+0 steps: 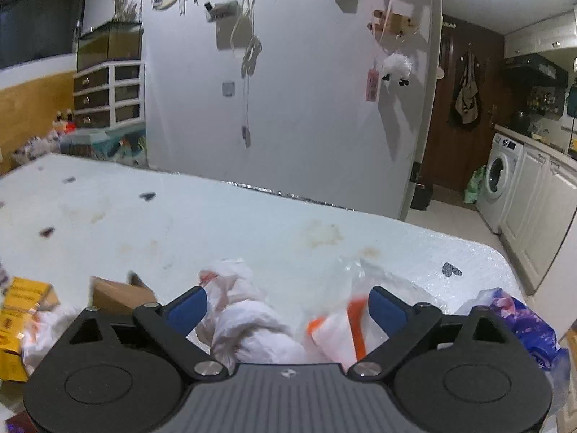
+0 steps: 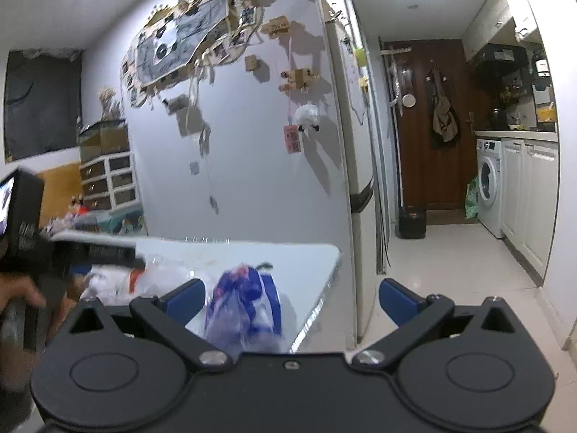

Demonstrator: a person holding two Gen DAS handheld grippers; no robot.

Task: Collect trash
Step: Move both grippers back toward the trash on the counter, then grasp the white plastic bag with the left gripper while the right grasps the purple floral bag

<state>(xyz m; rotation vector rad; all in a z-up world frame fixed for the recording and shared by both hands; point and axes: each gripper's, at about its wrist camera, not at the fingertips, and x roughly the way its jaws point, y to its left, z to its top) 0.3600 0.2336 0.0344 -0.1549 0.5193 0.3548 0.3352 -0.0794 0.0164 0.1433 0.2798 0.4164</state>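
**Hovering over the litter on a pale table**

Pointing across the pale blue table, the left gripper has its blue-padded jaws spread wide, and nothing is pinched between them. Beyond the gap lie two pieces of trash: a crumpled white tissue wad nearer the left pad and a clear plastic bag with orange stripes nearer the right pad. Whether either pad brushes them I cannot tell; neither is gripped. At nine o'clock from the gripper sit a brown cardboard box and, farther out, a yellow carton. At three o'clock, near the table's rounded corner, lies a blue and purple plastic bag. Stains and small dark heart marks dot the tabletop.

In the right wrist view, the right gripper likewise stands wide, holding nothing. The blue and purple plastic bag appears beyond its left pad at about eleven o'clock, on the table's near corner; the right pad hangs past the table edge, over the white floor. At nine o'clock a person's hand grasps the other gripper's handle. Farther off, at one o'clock, stand a brown door and a white washing machine.
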